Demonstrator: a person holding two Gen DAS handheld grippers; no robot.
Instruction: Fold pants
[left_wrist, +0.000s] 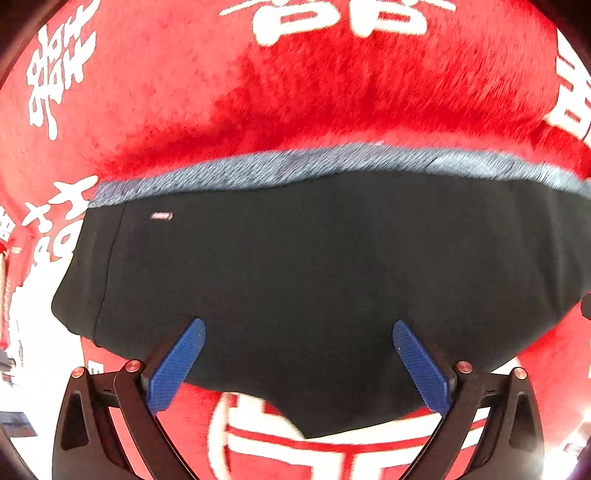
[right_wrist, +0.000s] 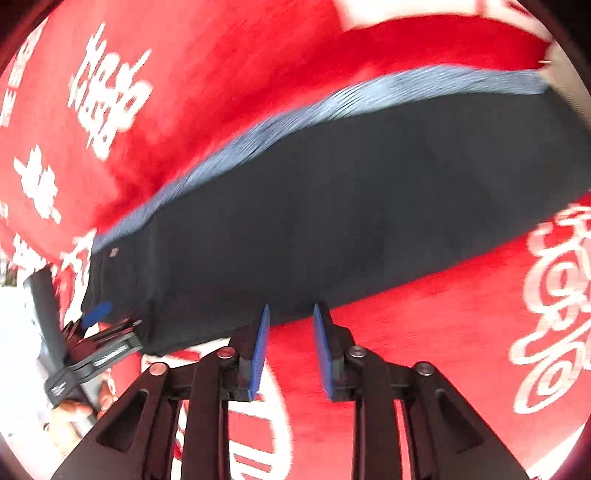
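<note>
Nearest the left wrist camera, the left gripper stands with jaws spread wide and nothing between them, poised over the near edge of the black pants; in the right wrist view the right gripper has its jaws parted to a narrow gap, also empty, just off the pants' near edge. The pants lie folded into a long flat band on the red blanket with white characters, the grey-blue waistband along the far side. Judged step: a fold appears laid and released; next move likely calls for regrasping one end to fold the band across its length.
</note>
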